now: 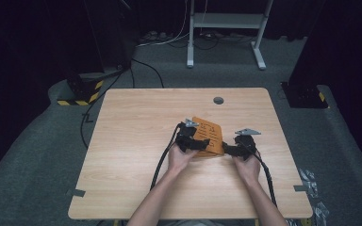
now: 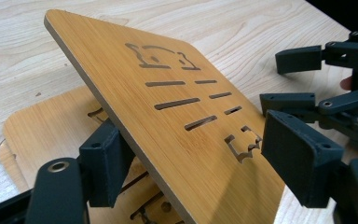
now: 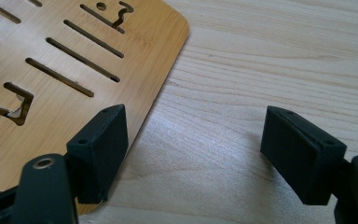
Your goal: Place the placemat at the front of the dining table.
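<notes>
High view: a pale wooden worktop (image 1: 136, 141) carried an orange-brown slotted board (image 1: 209, 135) near its middle. The left tool (image 1: 192, 141) sat at the board's left edge, the right tool (image 1: 229, 149) at its right edge, each in a hand.

Left gripper view: the upper board (image 2: 168, 121) stood tilted, one edge raised, between the left tool's (image 2: 200, 158) jaws, which were apart; whether the pads pressed on it could not be told. A second board (image 2: 42, 140) lay flat beneath it on the worktop. The other tool (image 2: 317, 79) stood beyond, jaws apart.

Right gripper view: the right tool (image 3: 196, 149) was open, holding nothing, one jaw over the board's (image 3: 74, 70) corner, the other over bare worktop.

Risk, judged: with no firm grip evident, the tilted board could slip and drop onto the lower one.
</notes>
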The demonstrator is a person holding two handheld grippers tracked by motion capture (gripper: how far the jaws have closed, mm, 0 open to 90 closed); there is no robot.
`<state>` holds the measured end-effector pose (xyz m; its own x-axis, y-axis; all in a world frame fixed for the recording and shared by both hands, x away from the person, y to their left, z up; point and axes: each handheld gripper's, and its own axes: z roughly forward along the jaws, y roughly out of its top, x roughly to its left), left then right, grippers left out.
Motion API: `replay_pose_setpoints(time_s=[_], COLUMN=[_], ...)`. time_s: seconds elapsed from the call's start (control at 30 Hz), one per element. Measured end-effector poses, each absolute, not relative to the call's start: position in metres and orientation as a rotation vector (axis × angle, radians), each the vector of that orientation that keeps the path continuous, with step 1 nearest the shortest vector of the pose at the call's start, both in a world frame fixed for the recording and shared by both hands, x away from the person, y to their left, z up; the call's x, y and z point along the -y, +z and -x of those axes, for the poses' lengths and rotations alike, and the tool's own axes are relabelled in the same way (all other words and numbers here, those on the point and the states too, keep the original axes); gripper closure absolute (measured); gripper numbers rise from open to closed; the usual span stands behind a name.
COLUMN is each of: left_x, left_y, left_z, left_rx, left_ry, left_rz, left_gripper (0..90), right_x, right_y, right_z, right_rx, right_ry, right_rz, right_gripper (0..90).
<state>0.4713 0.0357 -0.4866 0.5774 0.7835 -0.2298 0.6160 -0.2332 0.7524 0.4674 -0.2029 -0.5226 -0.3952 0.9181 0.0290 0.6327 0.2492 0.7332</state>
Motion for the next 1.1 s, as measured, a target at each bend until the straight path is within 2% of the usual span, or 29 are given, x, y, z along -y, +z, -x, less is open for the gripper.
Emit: replay_pose_setpoints(time_s=[0.33, 0.63, 0.9, 1.1], left_x=[-0.021, -0.013, -0.006, -0.003], left_y=[-0.483, -0.481, -0.483, -0.481], left_z=[-0.47, -0.469, -0.469, -0.469], left_rx=[-1.07, -1.05, -1.065, -1.058], left_ry=[0.242, 0.24, 0.24, 0.19], left_rz=[-1.984, -2.013, -2.018, -1.999], left_gripper=[31.8, 44.9, 47.6, 55.8], right_x=[0.196, 0.198, 0.206, 0.221], right_y=[-0.523, -0.523, -0.523, -0.522], right_z=[-0.465, -0.465, -0.463, -0.461], right_rx=[-2.12, -2.13, -2.121, -2.114], right_ry=[0.88, 0.89, 0.879, 0.878], right_rz=[-1.359, -1.389, -1.378, -1.396], right_gripper=[25.6, 25.4, 25.3, 25.3])
